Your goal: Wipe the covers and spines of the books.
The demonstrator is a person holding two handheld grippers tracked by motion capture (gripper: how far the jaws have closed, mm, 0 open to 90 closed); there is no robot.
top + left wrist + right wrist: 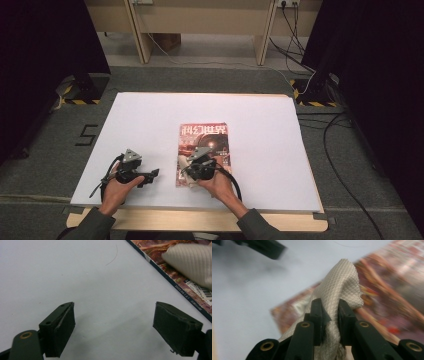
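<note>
right gripper [329, 312] is clamped on a bunched beige cloth [339, 282], fabric pinched between the jaws so a loose fold sticks out ahead, prob to wipe the magazine [204, 150] cover. cloth sits over the mag's near left corner on the white sheet [150, 120]; whether it touches the cover is hard to tell, that view is blurred. left gripper [113, 325] rests beside the mag w/ jaws wide, nothing between them, out of the way.
</note>
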